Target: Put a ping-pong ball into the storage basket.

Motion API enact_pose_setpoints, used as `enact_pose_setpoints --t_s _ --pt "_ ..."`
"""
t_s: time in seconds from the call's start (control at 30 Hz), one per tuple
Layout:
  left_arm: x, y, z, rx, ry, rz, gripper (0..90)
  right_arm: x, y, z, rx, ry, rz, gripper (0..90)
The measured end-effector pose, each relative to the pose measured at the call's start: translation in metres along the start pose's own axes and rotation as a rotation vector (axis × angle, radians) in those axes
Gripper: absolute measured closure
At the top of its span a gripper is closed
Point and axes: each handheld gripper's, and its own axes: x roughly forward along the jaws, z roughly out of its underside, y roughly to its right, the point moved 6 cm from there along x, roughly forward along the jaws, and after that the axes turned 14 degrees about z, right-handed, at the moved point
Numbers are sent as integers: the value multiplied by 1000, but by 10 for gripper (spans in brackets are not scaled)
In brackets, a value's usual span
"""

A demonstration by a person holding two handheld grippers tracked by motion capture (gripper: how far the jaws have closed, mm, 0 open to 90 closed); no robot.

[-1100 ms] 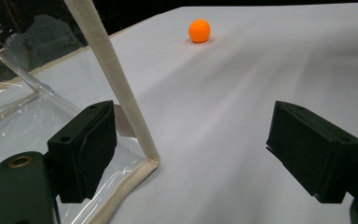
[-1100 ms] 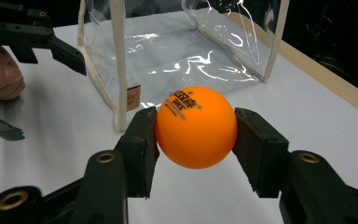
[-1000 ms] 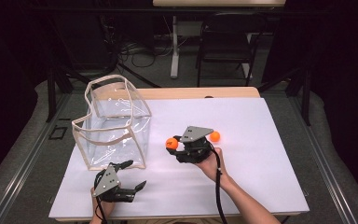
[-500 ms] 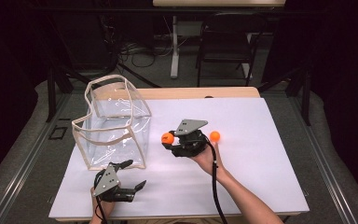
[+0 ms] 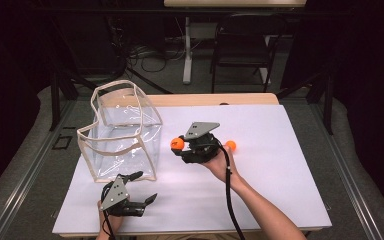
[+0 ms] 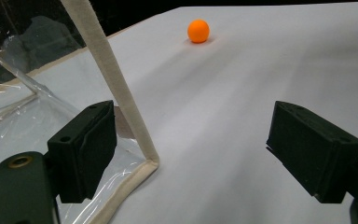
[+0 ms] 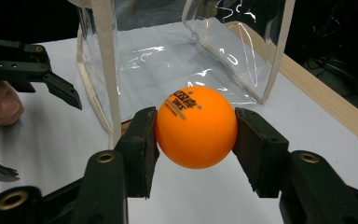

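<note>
Between the two black jaws of the right gripper (image 7: 196,128) sits an orange ball (image 7: 196,126), clamped from both sides, its printed lettering turned up and toward the left jaw in the right gripper view. Straight ahead of those jaws stands a clear bag (image 7: 177,56) with cream fabric trim; one of its upright trimmed edges rises just beyond the left jaw, and the bag's open mouth faces upward. In the high view the right gripper (image 5: 180,148) is lifted off the white table (image 5: 280,190), with the held ball (image 5: 178,144) at its tip pointing toward the bag (image 5: 122,132), near the bag's right wall but apart from it. Behind the right gripper's body, on the side away from its jaws, a second orange ball (image 5: 230,145) lies on the table close to the person's right hand (image 5: 220,162). The left gripper (image 6: 193,154) rests low at the near edge of the table, its jaws standing wide apart with nothing pressed between them. The bag's bottom corner and its trimmed edge (image 6: 121,107) reach into the gap beside the left jaw, seemingly close against its pad. Far ahead between those jaws, the loose ball (image 6: 198,31) lies on the white surface. In the high view the left gripper (image 5: 145,187) lies just in front of the bag's near corner.
</note>
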Motion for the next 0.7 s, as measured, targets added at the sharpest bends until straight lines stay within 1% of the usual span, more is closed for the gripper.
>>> enact_pose_setpoints --t_s 0.17,0.3,0.43,0.7 --pt "0 0 0 0 0 4 157 3 1 -4 -7 -6 1 509" --pt "0 0 0 -1 1 3 157 3 2 -10 -4 -3 -10 508" --pt "0 0 0 0 2 3 157 4 1 -14 -18 -6 -9 509" --pt "0 1 0 0 3 5 157 6 0 -21 -29 -6 -6 509"
